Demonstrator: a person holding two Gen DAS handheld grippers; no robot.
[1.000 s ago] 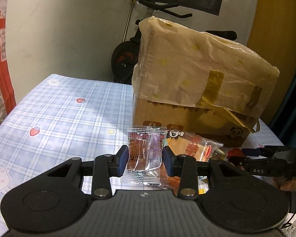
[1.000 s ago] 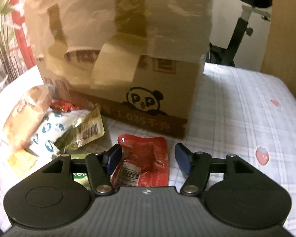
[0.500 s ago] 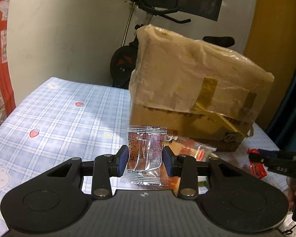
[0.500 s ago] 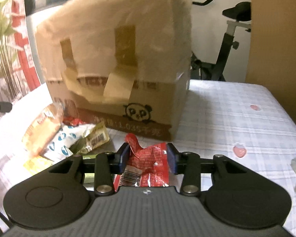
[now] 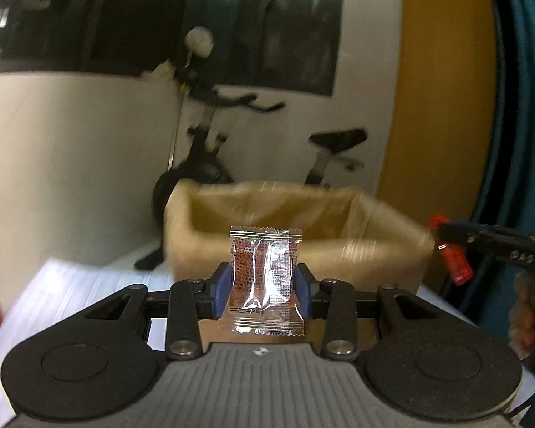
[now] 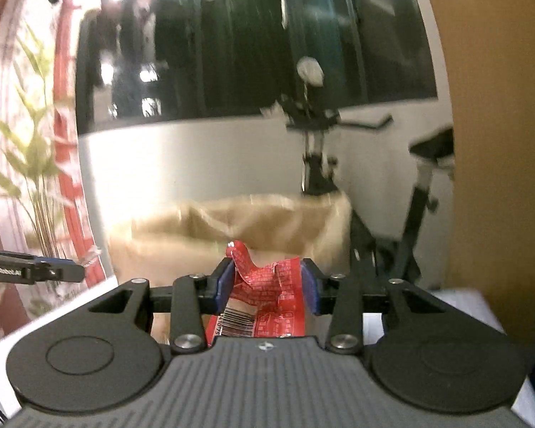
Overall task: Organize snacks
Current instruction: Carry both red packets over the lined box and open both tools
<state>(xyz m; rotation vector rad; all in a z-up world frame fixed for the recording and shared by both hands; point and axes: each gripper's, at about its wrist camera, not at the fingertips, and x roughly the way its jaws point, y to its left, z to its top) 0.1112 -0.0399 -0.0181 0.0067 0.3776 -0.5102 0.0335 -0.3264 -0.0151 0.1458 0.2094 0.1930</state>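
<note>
- The left gripper (image 5: 264, 287) pinches a clear snack packet (image 5: 264, 278) with a red-brown filling, held upright between its blue pads.
- The right gripper (image 6: 265, 285) is clamped on a crumpled red snack packet (image 6: 264, 292), barcode facing the camera.
- The lined cardboard box (image 5: 296, 235), open at the top, sits at 12 o'clock just beyond both grippers.
- An exercise bike (image 5: 210, 157) stands behind the box.

Box (image 5: 339, 253) on table (image 5: 71, 296) — exercise bike (image 5: 210, 164) behind it.
</note>
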